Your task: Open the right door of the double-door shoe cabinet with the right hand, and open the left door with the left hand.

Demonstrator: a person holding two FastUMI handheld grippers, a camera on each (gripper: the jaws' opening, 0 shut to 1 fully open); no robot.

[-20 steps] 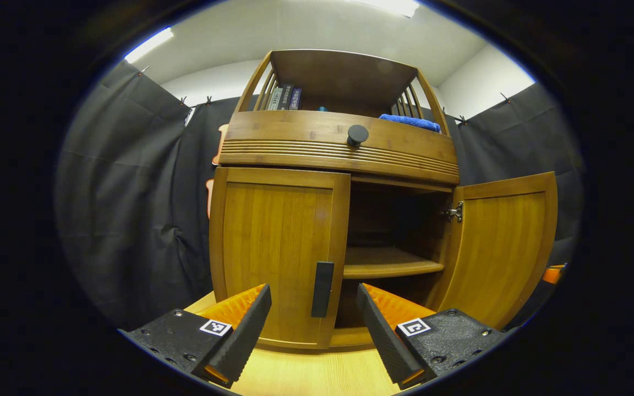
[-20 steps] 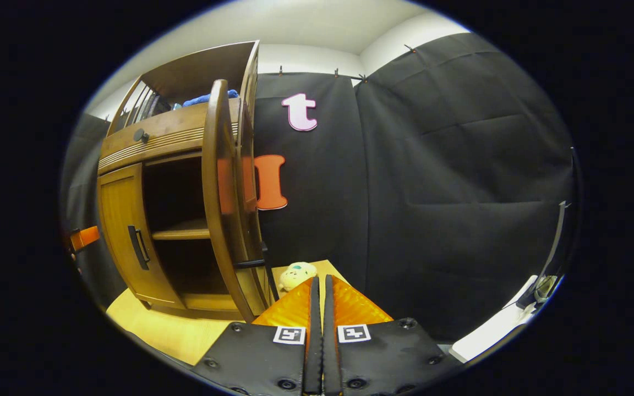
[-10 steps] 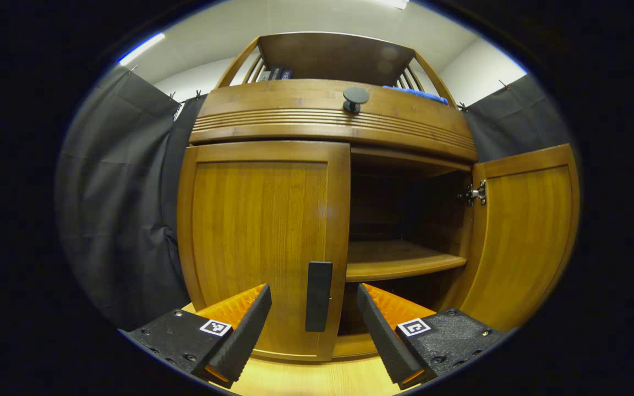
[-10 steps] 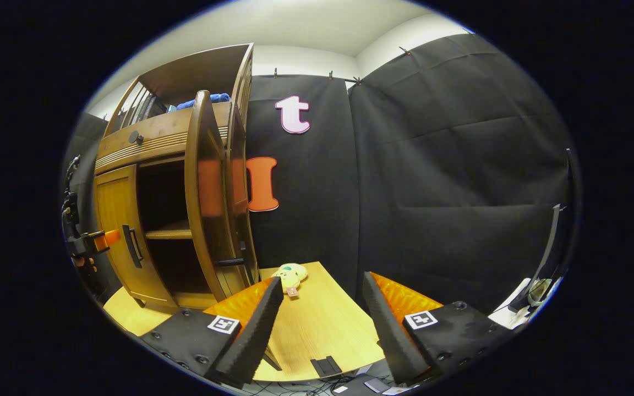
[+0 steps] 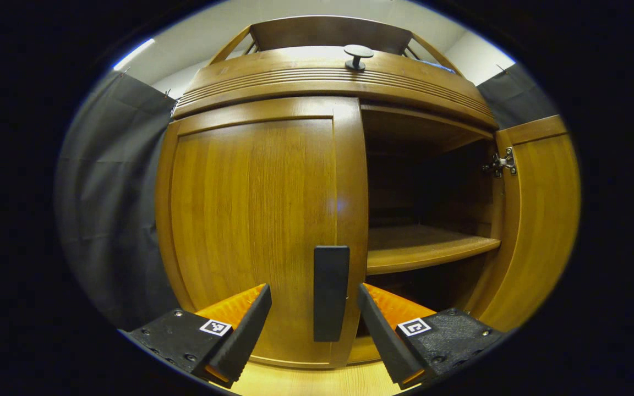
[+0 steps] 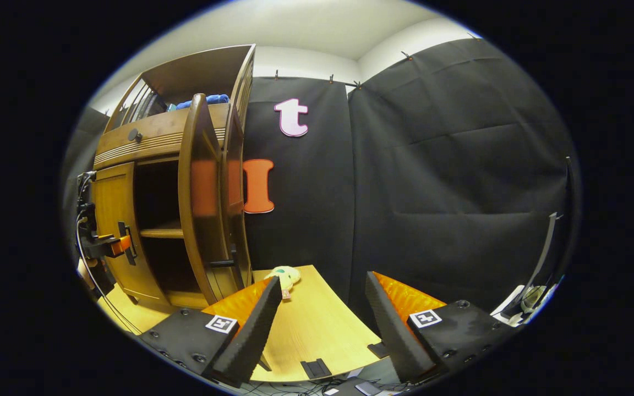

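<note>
The wooden shoe cabinet's left door point(image 5: 256, 220) is closed, and its black handle point(image 5: 331, 291) stands between the open fingers of my left gripper point(image 5: 311, 319). The fingers flank the handle without touching it. The right door point(image 5: 537, 214) is swung wide open, baring an inner shelf point(image 5: 427, 250). In the right gripper view the open right door point(image 6: 198, 192) is seen edge-on with its black handle point(image 6: 220, 263), and my right gripper point(image 6: 322, 313) hangs open and empty over the table, away from the door. The left gripper point(image 6: 113, 245) shows at the left door's handle.
A drawer with a black knob point(image 5: 357, 55) sits above the doors; books and a blue cloth point(image 6: 207, 99) lie on the top shelf. A small plush toy point(image 6: 284, 273) lies on the light wooden table point(image 6: 311, 330) beside the cabinet. White items sit at far right point(image 6: 520, 302).
My left gripper has moved in close, so the left door's handle now stands between its fingers. My right gripper opened, let go of the right door's handle and drew back.
</note>
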